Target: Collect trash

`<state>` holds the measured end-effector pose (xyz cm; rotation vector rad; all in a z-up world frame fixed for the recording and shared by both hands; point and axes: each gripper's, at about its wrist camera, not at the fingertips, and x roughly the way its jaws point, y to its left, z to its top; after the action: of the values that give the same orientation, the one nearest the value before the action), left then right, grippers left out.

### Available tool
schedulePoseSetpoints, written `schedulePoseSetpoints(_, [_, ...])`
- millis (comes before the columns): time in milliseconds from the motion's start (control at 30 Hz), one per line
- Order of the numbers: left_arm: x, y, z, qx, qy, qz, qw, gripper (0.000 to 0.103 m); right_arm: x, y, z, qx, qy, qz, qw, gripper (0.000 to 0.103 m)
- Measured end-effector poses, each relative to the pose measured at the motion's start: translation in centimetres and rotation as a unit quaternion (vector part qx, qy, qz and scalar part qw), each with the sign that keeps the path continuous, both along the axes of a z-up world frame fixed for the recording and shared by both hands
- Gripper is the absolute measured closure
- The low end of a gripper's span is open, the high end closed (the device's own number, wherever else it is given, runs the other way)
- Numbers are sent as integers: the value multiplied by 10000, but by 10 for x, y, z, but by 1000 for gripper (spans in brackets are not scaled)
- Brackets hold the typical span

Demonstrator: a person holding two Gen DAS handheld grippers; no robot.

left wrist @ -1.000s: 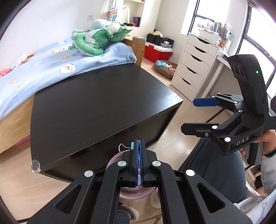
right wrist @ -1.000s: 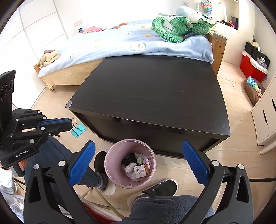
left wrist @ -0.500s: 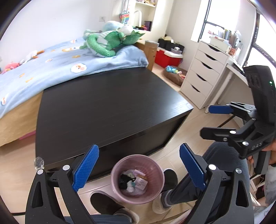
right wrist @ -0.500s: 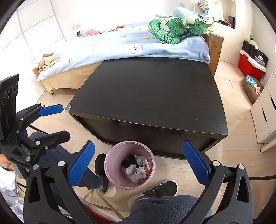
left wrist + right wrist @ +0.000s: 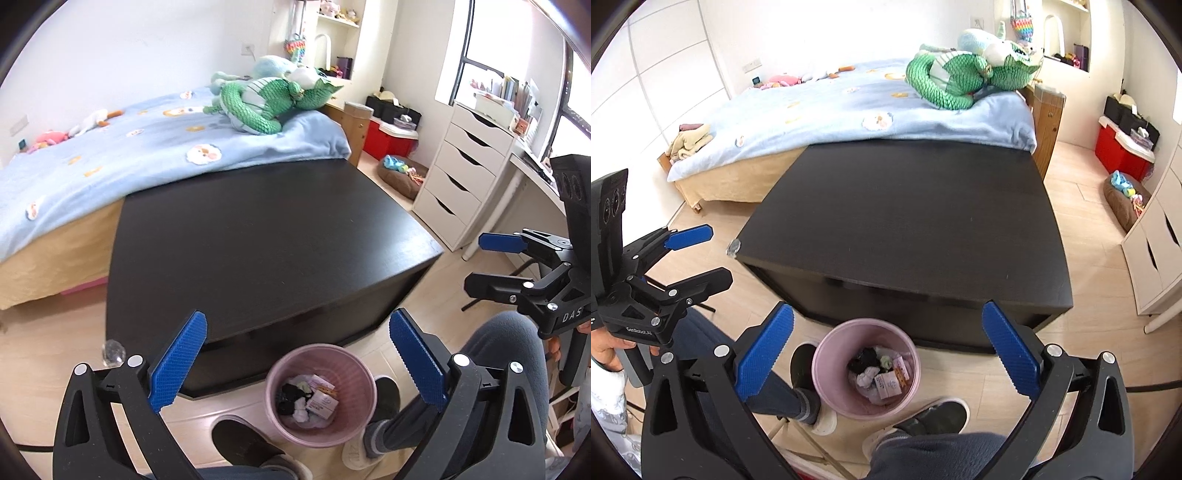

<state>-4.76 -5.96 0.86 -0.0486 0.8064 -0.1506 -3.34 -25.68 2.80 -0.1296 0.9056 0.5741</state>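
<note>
Hovered over the pink bin [image 5: 320, 398], both tools. Left gripper [image 5: 297, 363] spread wide, jaws opening a shade more, nothing between the blue pads [image 5: 177, 363]. Right gripper [image 5: 888, 350] gaped just as wide, empty too. Sat on the floor, that bin, just near of the black table [image 5: 266, 243], trash [image 5: 881, 373] piled inside. Flanked left and right by slippered feet [image 5: 251, 448].

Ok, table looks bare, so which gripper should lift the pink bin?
Right, marginally: the right gripper is open, empty, aimed at the pink bin; the left gripper, jaws opening, is empty too.
</note>
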Motion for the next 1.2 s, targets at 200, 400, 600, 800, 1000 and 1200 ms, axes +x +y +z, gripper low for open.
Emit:
schedulePoseSetpoints(200, [15, 11, 13, 90, -229, 191, 9995, 8, 22, 11, 16, 50, -217, 33, 9997, 3])
schedulePoseSetpoints(400, [36, 19, 23, 206, -350, 290, 9988, 7, 49, 24, 24, 80, -363, 52, 9993, 3])
schedulePoseSetpoints(600, [52, 32, 29, -22, -388, 264, 9989, 6, 69, 32, 29, 98, -394, 98, 9991, 3])
schedulePoseSetpoints(800, [62, 34, 22, -41, -188, 269, 9995, 6, 75, 37, 32, 31, -421, 145, 9990, 3])
schedulePoseSetpoints(1000, [64, 33, 21, -23, -176, 335, 9993, 6, 76, 38, 32, -1, -421, 145, 9990, 3])
schedulePoseSetpoints(1200, [64, 34, 23, -96, -228, 356, 9991, 6, 77, 39, 31, -17, -396, 154, 9991, 3])
